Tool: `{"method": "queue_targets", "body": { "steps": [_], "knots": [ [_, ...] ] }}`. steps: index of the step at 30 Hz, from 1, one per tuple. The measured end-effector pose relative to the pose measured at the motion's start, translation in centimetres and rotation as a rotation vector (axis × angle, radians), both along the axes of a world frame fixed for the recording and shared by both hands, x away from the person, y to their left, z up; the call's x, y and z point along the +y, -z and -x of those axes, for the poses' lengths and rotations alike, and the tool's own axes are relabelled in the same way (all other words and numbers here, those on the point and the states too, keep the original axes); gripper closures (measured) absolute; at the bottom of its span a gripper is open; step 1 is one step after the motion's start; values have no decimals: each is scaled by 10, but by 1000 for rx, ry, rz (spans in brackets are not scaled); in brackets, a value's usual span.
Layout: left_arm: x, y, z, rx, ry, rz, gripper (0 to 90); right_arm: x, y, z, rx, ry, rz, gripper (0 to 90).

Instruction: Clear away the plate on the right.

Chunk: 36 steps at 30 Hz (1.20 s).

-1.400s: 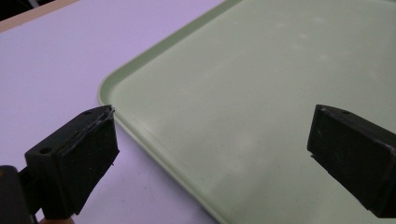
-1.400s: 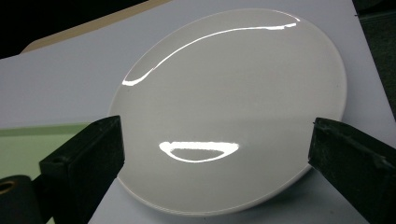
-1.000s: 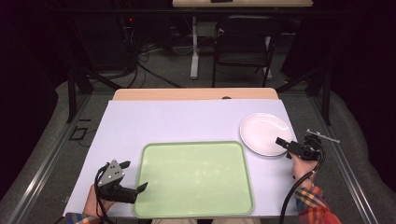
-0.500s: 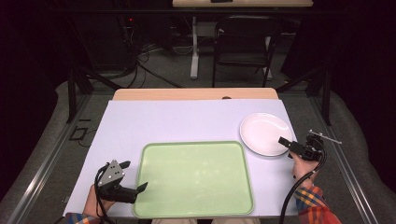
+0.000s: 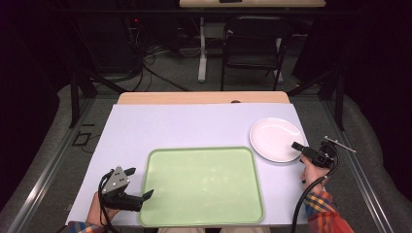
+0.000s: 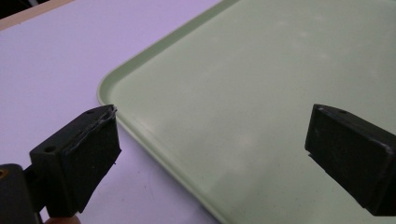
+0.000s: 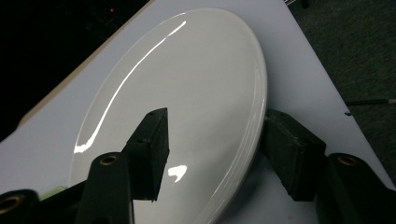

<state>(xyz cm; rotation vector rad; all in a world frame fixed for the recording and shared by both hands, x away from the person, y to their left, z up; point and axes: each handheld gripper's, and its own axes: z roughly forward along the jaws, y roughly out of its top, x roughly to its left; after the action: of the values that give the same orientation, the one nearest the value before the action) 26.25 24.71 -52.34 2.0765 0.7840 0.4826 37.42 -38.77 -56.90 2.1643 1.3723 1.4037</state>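
A white plate (image 5: 273, 137) lies at the right of the white table, beside a pale green tray (image 5: 201, 187) at the front middle. My right gripper (image 5: 297, 145) is at the plate's near right rim. In the right gripper view it (image 7: 217, 119) is open, with one jaw over the plate (image 7: 187, 79) and the other outside and against the rim. My left gripper (image 5: 139, 183) is open at the tray's front left. In the left gripper view it (image 6: 215, 154) straddles the tray's edge (image 6: 140, 135), one jaw over the table and one over the tray.
The white table top (image 5: 184, 126) stretches bare behind the tray. Beyond it are a wooden strip (image 5: 204, 97), a dark chair (image 5: 252, 43) and cables on the floor. A person's plaid sleeve (image 5: 320, 208) comes in at the bottom right.
The right gripper has shifted very slightly at the plate's rim. The plate, the tray and the left gripper stay where they were.
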Motion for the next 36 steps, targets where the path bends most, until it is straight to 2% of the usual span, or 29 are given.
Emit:
{"method": "queue_targets", "body": {
  "steps": [1,4,6,13,17,20,22,27,30,36],
  "knots": [
    [0,0,0,0,0,0,29,0,0,0,0,0,0,429],
    [0,0,0,4,-3,0,35,-4,3,0,2,21,-48,498],
    [0,0,-1,6,-2,-3,36,-5,4,0,-5,27,-52,513],
    [0,0,0,0,3,-4,41,-5,4,-1,11,33,-23,584],
    [0,0,0,-4,3,-3,44,-4,4,-1,21,47,-22,624],
    [0,0,1,-3,1,-6,46,-4,5,-1,25,64,-16,688],
    [-1,0,0,4,-1,-12,50,-4,5,-1,27,69,6,739],
    [0,0,0,3,-3,-15,55,-4,6,0,28,72,16,743],
    [0,0,0,2,-5,-13,56,-5,7,0,25,88,-9,761],
    [0,0,0,4,-1,-15,57,-6,8,0,20,96,-28,771]
  ]
}}
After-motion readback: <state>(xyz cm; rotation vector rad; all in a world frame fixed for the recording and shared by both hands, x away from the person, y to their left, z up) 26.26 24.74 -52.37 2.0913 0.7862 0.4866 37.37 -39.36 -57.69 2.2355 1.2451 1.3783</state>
